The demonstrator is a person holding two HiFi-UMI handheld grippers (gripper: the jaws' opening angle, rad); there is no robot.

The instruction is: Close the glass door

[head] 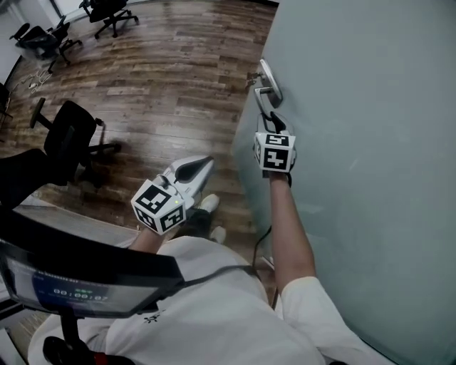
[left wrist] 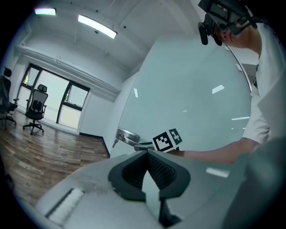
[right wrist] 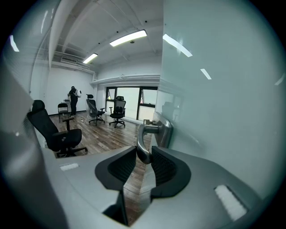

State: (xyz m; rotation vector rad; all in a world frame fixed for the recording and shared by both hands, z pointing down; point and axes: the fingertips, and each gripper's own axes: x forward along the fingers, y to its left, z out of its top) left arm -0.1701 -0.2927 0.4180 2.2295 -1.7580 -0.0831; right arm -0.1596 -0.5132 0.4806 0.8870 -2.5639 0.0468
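The left gripper hangs below and left of the handle, well apart from it, over the floor. In the left gripper view its jaw tips meet with nothing between them.

The right gripper is at the handle, directly below the handle plate. In the right gripper view its jaws are narrowed onto the curved metal lever of the handle. Both pads are against the lever.

The handle is mounted on the door, a frosted glass panel, close to its free edge. The panel extends right of the handle. Wood floor lies left of that edge.

A black chair stands well left of the handle. Two more chairs stand farther off, beyond it. In the right gripper view a person stands far behind the handle, near the windows.
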